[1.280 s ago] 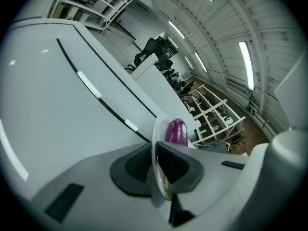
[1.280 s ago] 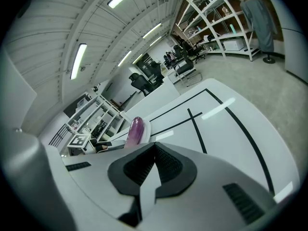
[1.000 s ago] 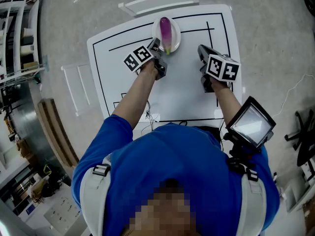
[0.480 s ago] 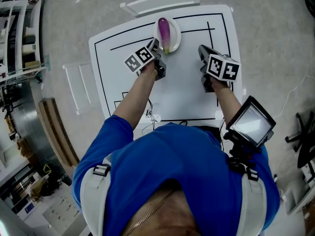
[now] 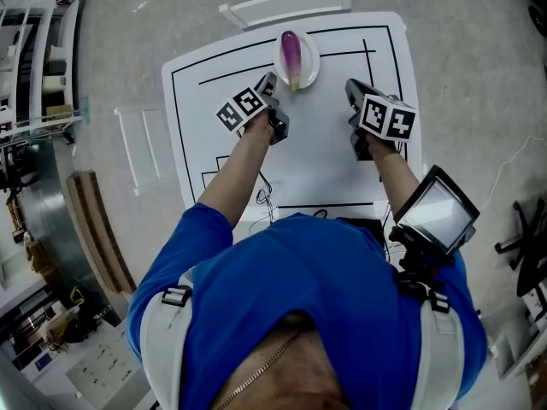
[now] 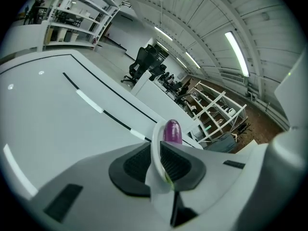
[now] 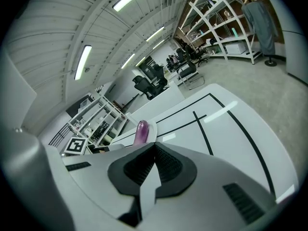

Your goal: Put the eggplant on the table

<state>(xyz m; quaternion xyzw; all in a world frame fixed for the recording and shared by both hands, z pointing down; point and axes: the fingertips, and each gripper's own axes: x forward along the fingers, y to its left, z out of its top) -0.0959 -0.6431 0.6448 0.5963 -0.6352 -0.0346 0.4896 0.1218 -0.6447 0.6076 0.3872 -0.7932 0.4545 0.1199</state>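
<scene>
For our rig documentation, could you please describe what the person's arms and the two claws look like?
Both the left claw and the right claw have light grey bodies with black ribbed pads, and each carries a cube printed with black-and-white square markers. The person wears a blue short-sleeved shirt under pale straps with black buckles; the forearms are bare.

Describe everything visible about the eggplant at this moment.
The eggplant is small, glossy purple, paling toward a greenish stem end that points at the person. It lies flat on a white plate near the far edge of the table, touching only the plate. The left gripper clamps the plate's rim, not the eggplant.
</scene>
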